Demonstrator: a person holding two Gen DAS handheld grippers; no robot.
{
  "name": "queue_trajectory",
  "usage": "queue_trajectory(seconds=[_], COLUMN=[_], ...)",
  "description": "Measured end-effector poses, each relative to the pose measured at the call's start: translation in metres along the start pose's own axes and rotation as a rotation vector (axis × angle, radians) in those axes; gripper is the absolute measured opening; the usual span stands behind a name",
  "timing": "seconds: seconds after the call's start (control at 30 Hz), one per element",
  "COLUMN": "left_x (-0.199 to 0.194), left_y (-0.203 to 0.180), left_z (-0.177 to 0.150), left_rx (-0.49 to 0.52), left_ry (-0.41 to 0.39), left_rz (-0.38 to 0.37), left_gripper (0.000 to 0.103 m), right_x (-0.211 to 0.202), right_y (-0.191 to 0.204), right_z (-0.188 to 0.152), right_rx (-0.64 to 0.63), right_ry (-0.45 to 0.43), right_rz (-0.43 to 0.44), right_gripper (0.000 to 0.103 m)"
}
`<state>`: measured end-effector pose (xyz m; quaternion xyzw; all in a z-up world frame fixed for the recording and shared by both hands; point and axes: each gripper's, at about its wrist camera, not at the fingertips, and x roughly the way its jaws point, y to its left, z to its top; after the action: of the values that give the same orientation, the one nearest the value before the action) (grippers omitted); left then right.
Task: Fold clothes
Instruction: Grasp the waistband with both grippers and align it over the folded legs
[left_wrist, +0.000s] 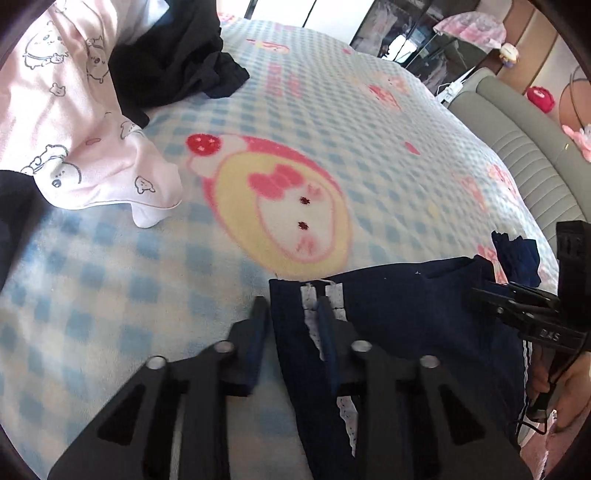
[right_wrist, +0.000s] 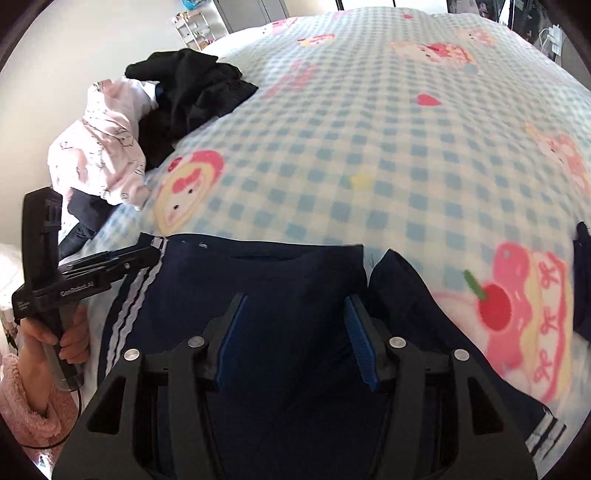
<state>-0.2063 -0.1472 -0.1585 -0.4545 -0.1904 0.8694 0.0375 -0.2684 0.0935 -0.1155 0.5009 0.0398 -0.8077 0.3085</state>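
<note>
Navy garment (right_wrist: 280, 280) with white stripe trim lies flat at the near edge of the bed, on a blue-checked blanket (right_wrist: 369, 147) printed with pink cartoon figures.

Left gripper (left_wrist: 291, 306): jaws straddle the garment's striped edge. Fabric sits between the fingers, but a gap shows beside the left pad; whether the pads press the cloth cannot be told.

Right gripper (right_wrist: 293, 306): jaws stand apart above the middle of the navy cloth, a wide gap between the blue pads, nothing pinched.

No baskets, bins or drawers in view; the bed is the only thing bearing the clothes.

Far left corner of the bed: a loose heap, with a pink printed garment (left_wrist: 66, 122) touching a black garment (left_wrist: 177, 55) that partly overlaps it.

A small dark blue piece (left_wrist: 517, 258) lies apart at the right bed edge.

A hand (right_wrist: 55, 339) in a pink fluffy sleeve (right_wrist: 26, 406) grips the left gripper's handle.
</note>
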Motion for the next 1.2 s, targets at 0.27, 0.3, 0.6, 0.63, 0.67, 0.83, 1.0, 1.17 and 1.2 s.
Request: queue_trajectory(seconds=[0.27,0.3,0.6,0.63,0.67,0.83,1.0,1.17,1.2], left_x=[-0.018,-0.016,-0.027,-0.040,-0.052,-0.086,-0.077,-0.058,-0.059], left_y=[-0.003,-0.002,0.004,0.000,-0.005,-0.032,-0.078,-0.088,-0.087], left_z=[0.014,0.015,0.003,-0.002,-0.008,-0.061,-0.112,-0.123,-0.124], left_rx=[0.032,0.037,-0.021,-0.011,-0.008,-0.038,0.058,0.096,0.088], left_ry=[-0.121,-0.119,-0.096,-0.115,-0.121,-0.098,0.014,0.089,0.090], left_rz=[-0.007,0.000,0.010,0.001,-0.005,-0.105,-0.141,-0.039,-0.035], left_gripper=[0.006,0.006,0.029,0.030,0.030,0.030,0.030,0.030,0.030], right_x=[0.014,0.018,-0.002,-0.017,-0.033,-0.103,-0.133,-0.120,-0.121], right_y=[-0.006,-0.009,-0.023,-0.020,-0.015,0.012,0.024,0.011,0.007], right_z=[0.018,0.020,0.023,0.021,0.017,-0.033,-0.114,-0.176,-0.184], right_rx=[-0.004,0.009,0.125,0.125,0.123,0.115,0.170,0.258,0.271], right_ry=[-0.077,-0.075,-0.116,-0.137,-0.154,-0.194,-0.171,-0.099,-0.089], right_rz=[-0.046,-0.049,0.004,0.015,0.024,0.017,-0.037,-0.081,-0.111], right_gripper=[0.003,0.003,0.011,0.012,0.012,0.018,0.024,0.024,0.024])
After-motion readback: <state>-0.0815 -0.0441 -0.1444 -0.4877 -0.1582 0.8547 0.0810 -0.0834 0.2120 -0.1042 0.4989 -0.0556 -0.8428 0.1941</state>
